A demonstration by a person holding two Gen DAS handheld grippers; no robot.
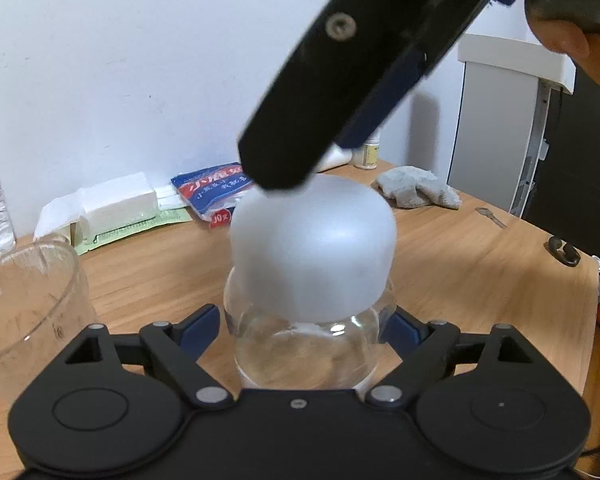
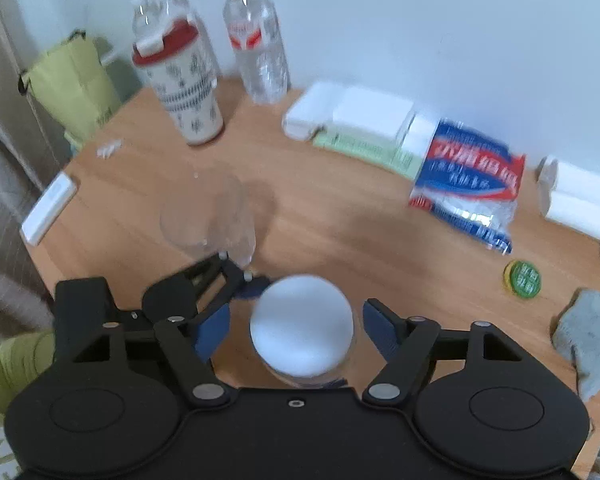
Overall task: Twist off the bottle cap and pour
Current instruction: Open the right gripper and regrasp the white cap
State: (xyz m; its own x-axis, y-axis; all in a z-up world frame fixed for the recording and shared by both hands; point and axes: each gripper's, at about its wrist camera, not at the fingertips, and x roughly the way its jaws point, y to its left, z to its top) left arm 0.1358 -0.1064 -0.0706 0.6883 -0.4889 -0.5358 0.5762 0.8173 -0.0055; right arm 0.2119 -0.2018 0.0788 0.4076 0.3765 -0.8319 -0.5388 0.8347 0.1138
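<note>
Left tongs (image 1: pixel 304 328) clamped on the bottle (image 1: pixel 306 356) — blue pads pressed to the clear glass on both sides, just under the shoulder. Bottle upright on the table (image 1: pixel 460 264), held close in front of the left tong body. Cap (image 1: pixel 312 248) frosted white, domed, still seated on the neck.

Right tongs (image 2: pixel 296 330) above the cap, looking down on it; fingers apart, a gap visible between each blue pad and the cap (image 2: pixel 302 326). From the left view the right tongs (image 1: pixel 276 172) come down at a slant from upper right, the tip at the cap's top rear edge — contact there cannot be told.

Beaker (image 1: pixel 24 312): clear glass, to the left of the left tongs, just beside them, apart from the bottle. In the right view the beaker (image 2: pixel 208 220) sits ahead and left of the cap.

Beyond the tongs, near the wall: blue packet (image 2: pixel 470 176), white boxes (image 2: pixel 356 116), water bottle (image 2: pixel 258 40), patterned tumbler (image 2: pixel 184 84) with red lid. Grey cloth (image 2: pixel 588 340) right of the right tongs; green lid (image 2: pixel 523 279) near it.
</note>
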